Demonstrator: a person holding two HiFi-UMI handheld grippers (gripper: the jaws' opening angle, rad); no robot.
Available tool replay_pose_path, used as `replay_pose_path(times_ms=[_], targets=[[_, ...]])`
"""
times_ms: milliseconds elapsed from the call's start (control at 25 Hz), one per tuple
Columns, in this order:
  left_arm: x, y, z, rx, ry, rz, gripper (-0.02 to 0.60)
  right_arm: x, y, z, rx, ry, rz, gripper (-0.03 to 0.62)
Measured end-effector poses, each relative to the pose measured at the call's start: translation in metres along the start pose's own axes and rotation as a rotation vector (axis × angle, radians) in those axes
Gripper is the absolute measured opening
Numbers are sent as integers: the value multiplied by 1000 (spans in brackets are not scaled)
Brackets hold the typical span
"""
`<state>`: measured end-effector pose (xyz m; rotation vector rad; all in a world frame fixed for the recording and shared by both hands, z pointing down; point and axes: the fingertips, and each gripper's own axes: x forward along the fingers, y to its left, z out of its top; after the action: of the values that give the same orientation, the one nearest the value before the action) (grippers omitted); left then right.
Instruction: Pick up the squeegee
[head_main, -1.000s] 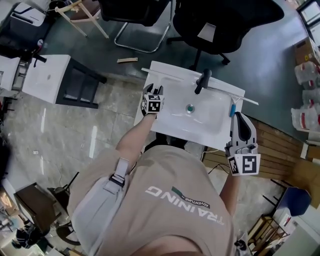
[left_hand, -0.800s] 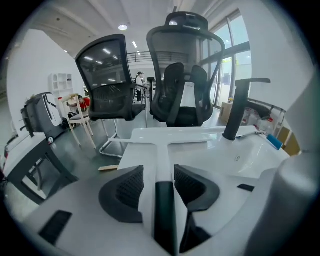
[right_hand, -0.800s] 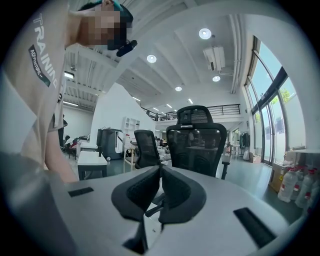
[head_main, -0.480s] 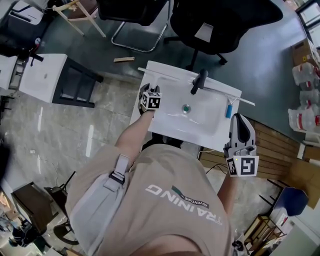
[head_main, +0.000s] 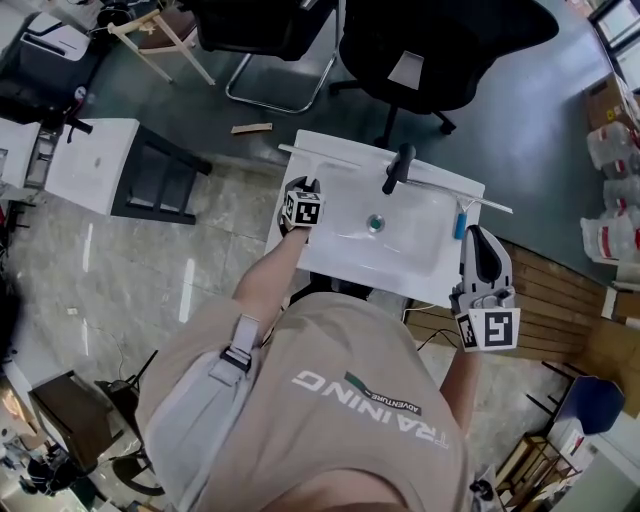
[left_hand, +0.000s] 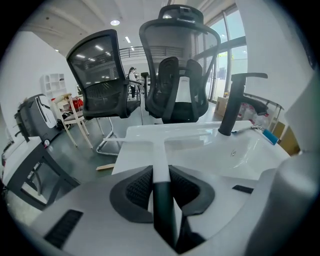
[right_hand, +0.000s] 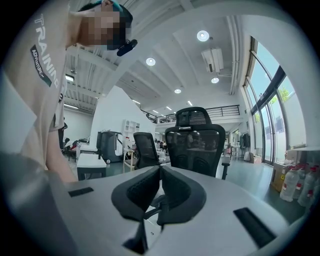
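Observation:
The squeegee (left_hand: 159, 159) has a white T-shaped head and a dark handle. It lies on the left rim of the white sink (left_hand: 210, 150), its blade (head_main: 318, 156) towards the back edge. My left gripper (left_hand: 160, 172) points down along it. Its jaws are closing, and both black pads touch the sides of the handle. In the head view the left gripper (head_main: 308, 188) is at the sink's left edge. My right gripper (head_main: 481, 240) is held level off the sink's right side. In the right gripper view it (right_hand: 160, 172) is shut and holds nothing.
A black faucet (head_main: 397, 165) stands at the back of the sink (head_main: 400, 262), with a drain (head_main: 377, 224) in the basin and a blue item (head_main: 461, 222) at its right end. Two black office chairs (left_hand: 175, 75) stand behind it. A white table (head_main: 95, 165) is at the left.
Only the head view has shifted slightly. Both grippers keep their places beside the sink.

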<state>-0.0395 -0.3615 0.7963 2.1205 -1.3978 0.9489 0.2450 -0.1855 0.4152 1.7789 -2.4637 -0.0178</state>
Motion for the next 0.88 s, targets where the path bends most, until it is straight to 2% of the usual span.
replay_pose_path(times_ms=[120, 280, 560, 880], targets=[[-9, -3, 5, 4, -35, -13, 95, 1, -1, -1, 4, -1, 2, 38], [-32, -7, 27, 25, -123, -32, 94, 4, -1, -4, 11, -4, 11, 38], [-85, -11, 91, 26, -279, -46, 94, 10, 3, -5, 16, -24, 37, 38], [-170, -15, 176, 20, -472, -62, 94, 7, 3, -3, 17, -46, 43, 38]])
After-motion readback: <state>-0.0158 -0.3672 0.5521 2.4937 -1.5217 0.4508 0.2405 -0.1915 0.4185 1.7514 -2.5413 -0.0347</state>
